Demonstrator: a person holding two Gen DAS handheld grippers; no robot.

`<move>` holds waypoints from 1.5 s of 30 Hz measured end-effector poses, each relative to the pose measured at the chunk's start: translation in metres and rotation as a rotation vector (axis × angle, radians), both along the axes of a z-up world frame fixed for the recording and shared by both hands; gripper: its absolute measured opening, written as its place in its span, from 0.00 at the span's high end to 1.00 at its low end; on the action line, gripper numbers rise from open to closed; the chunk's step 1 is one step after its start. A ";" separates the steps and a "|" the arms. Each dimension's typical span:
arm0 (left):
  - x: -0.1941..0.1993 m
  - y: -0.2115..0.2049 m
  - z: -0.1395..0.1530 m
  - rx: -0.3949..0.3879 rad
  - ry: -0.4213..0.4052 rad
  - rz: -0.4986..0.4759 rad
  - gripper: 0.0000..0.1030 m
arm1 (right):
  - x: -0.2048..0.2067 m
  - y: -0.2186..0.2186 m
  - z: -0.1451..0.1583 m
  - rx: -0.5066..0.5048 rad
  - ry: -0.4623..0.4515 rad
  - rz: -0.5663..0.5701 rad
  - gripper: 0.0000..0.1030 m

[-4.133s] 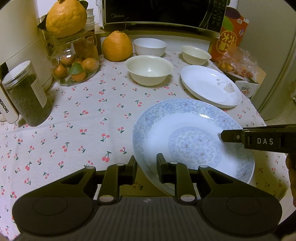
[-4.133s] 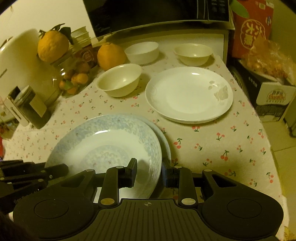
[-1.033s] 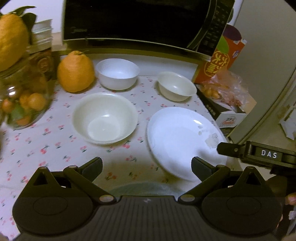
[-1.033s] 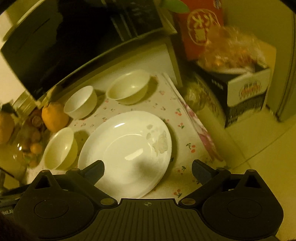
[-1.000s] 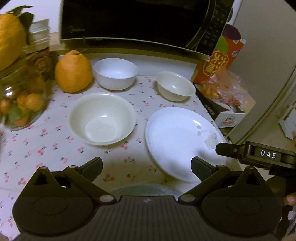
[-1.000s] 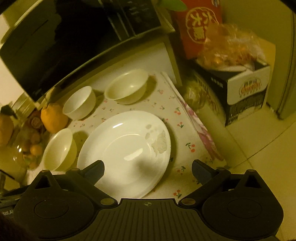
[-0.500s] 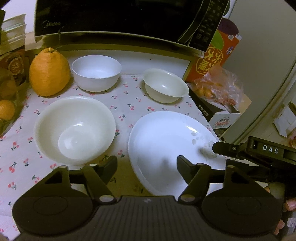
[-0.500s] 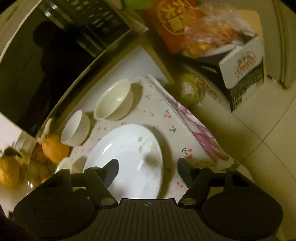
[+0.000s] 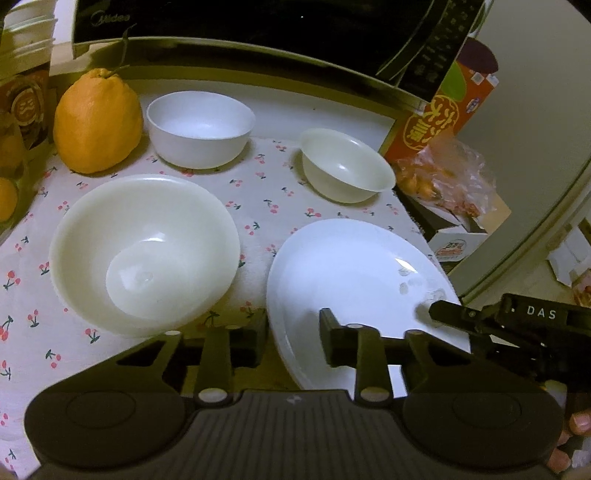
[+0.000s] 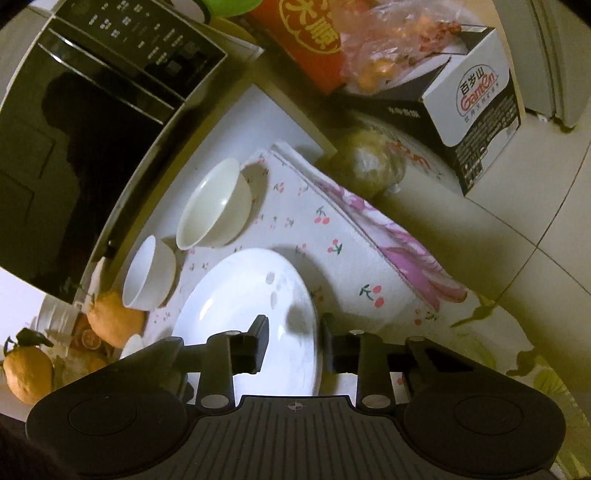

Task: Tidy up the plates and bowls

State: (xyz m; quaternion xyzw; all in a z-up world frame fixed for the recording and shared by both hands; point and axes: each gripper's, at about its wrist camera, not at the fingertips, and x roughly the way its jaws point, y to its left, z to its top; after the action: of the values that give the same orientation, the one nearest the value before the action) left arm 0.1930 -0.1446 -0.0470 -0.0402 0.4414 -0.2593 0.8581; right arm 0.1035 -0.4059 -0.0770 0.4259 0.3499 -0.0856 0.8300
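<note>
A white plate (image 9: 354, 273) lies on the cherry-print tablecloth (image 9: 258, 206) near the table's right edge. My left gripper (image 9: 293, 343) straddles its left rim, one finger outside and one over the plate, jaws closing onto the rim. My right gripper (image 10: 295, 343) straddles the opposite rim of the plate (image 10: 236, 295), also closing onto it; in the left wrist view it comes in from the right (image 9: 443, 321). A large cream bowl (image 9: 144, 251) sits left of the plate. Behind stand a white bowl (image 9: 201, 129) and a small cream bowl (image 9: 347, 166).
A microwave (image 9: 258, 22) runs along the back. A big orange fruit (image 9: 96, 122) stands at the back left. Off the table's right edge are a red carton (image 9: 443, 114), a bag of fruit (image 9: 443, 173) and a printed box (image 10: 476, 110) above the tiled floor.
Both grippers went from wide open to nearly closed and came down onto the white plate's opposite rims. The right gripper rolled, tilting its view. The plate lies where it was.
</note>
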 end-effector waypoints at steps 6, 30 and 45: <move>0.002 0.004 -0.002 0.002 0.000 0.015 0.88 | 0.000 0.004 0.000 -0.029 -0.003 0.009 0.74; -0.019 0.030 0.024 -0.001 -0.035 0.054 0.88 | -0.009 0.024 0.032 -0.040 -0.051 0.089 0.76; -0.051 0.061 0.038 -0.024 -0.050 0.090 0.88 | -0.030 0.049 0.060 -0.070 -0.073 0.166 0.76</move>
State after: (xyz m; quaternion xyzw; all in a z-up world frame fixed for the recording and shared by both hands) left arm 0.1419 -0.0840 -0.0090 -0.0637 0.4143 -0.2265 0.8792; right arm 0.0736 -0.3572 -0.0175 0.3692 0.3502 -0.0130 0.8608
